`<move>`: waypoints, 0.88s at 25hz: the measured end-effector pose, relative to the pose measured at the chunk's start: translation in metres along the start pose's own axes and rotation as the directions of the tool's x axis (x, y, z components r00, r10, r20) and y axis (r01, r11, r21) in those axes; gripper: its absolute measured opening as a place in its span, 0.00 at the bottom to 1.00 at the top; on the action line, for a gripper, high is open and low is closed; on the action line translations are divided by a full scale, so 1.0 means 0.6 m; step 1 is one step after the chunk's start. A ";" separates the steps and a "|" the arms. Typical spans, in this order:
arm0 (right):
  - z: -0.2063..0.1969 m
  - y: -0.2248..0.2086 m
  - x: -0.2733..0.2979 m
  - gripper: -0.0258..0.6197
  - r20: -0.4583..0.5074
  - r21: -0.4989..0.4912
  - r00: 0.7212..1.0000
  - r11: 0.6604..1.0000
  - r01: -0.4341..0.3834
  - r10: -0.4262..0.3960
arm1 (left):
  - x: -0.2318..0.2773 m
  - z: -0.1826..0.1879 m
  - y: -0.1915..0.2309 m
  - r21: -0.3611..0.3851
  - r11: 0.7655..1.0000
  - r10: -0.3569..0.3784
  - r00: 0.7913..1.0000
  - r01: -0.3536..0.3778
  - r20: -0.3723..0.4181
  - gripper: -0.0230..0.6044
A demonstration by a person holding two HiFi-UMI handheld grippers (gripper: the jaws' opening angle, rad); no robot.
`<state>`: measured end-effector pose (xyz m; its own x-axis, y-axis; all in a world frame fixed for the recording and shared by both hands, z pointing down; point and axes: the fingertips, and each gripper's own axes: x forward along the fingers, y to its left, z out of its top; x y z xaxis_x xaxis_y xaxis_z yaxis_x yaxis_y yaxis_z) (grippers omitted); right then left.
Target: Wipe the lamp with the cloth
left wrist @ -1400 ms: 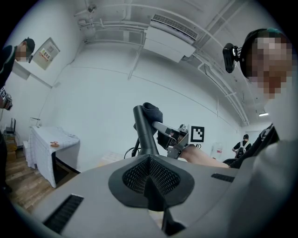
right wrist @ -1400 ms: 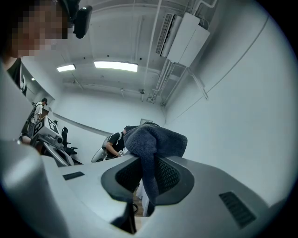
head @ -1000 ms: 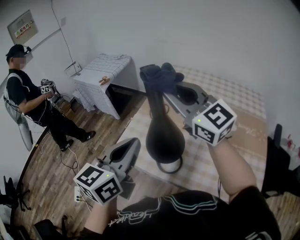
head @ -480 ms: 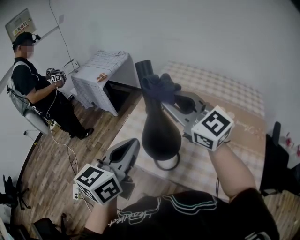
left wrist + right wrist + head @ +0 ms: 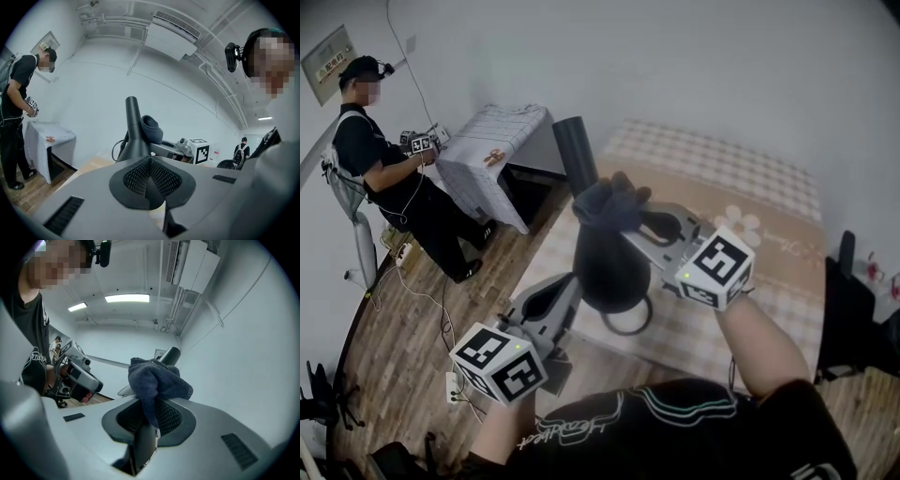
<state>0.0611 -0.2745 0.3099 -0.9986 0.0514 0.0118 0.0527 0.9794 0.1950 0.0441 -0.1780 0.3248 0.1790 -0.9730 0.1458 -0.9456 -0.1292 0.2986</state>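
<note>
Checked surface [image 5: 750,178] below, pale wall behind. Right gripper [image 5: 619,217] clenched on dark cloth [image 5: 609,199], which is bunched past its tips against the neck of black lamp [image 5: 602,267]. Left gripper [image 5: 565,284] closed with nothing between, tips just beside the lamp's bulbous body.

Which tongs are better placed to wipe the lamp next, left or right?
Right. The right tongs are shut on the cloth at the lamp neck; the left tongs are shut and empty.

Grey left tongs [image 5: 565,286] and right tongs [image 5: 639,217] carry white, black-marked cubes [image 5: 499,361]; black, pale-printed shirt [image 5: 675,431].
</note>
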 end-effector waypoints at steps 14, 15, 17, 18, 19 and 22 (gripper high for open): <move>-0.067 0.016 -0.048 0.13 -0.064 0.096 0.998 0.995 -0.019 0.025 | 0.007 -0.020 -0.020 -0.032 0.999 -0.029 0.999 0.029 -0.026 0.04; -0.073 0.019 -0.053 0.13 -0.069 0.102 0.997 0.995 -0.016 0.023 | 0.006 -0.025 -0.022 -0.035 0.999 -0.031 0.999 0.030 -0.029 0.04; -0.088 0.026 -0.064 0.13 -0.083 0.121 0.996 0.993 -0.009 0.019 | 0.006 -0.033 -0.029 -0.042 0.999 -0.035 0.999 0.034 -0.032 0.04; -0.095 0.029 -0.069 0.13 -0.090 0.132 0.996 0.991 -0.005 0.017 | 0.005 -0.036 -0.032 -0.045 0.998 -0.037 0.999 0.036 -0.033 0.04; -0.101 0.032 -0.074 0.13 -0.095 0.142 0.995 0.990 -0.001 0.015 | 0.005 -0.038 -0.035 -0.047 0.998 -0.039 0.999 0.037 -0.034 0.04; -0.115 0.039 -0.086 0.13 -0.119 0.159 0.993 0.987 0.015 0.004 | 0.004 -0.046 -0.039 -0.061 0.997 -0.043 0.998 0.041 -0.044 0.04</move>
<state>0.1142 -0.2679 0.3814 -0.9910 0.0320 0.1298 0.0371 0.9986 0.0368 0.0741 -0.1720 0.3439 0.2318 -0.9570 0.1745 -0.9193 -0.1569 0.3610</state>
